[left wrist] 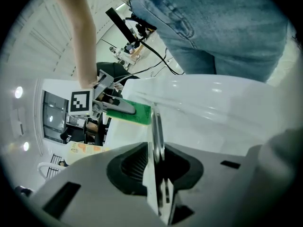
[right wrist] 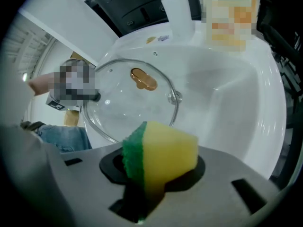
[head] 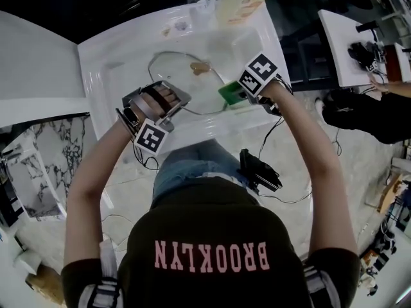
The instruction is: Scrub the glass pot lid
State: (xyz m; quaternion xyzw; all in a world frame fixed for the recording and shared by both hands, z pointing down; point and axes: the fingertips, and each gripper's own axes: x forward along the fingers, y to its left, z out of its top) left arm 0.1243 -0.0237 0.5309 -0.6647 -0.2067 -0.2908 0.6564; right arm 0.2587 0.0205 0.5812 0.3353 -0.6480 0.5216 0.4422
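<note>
A round glass pot lid [head: 186,82] stands tilted in the white sink [head: 115,56], with a brown patch [head: 200,67] near its middle. My left gripper [head: 174,101] is shut on the lid's near-left rim; the metal rim [left wrist: 156,131] runs edge-on between its jaws. My right gripper [head: 239,95] is shut on a yellow sponge with a green scouring face [head: 231,94], at the lid's right edge. In the right gripper view the sponge [right wrist: 158,152] fills the jaws, just short of the lid [right wrist: 128,103]. From the left gripper view the sponge [left wrist: 135,111] appears beyond the rim.
A carton [head: 241,2] stands on the sink's back ledge beside a white faucet [right wrist: 177,13]. At the right, a white table [head: 340,50] carries equipment, and another person [head: 392,90] reaches toward it. Cables hang by my legs.
</note>
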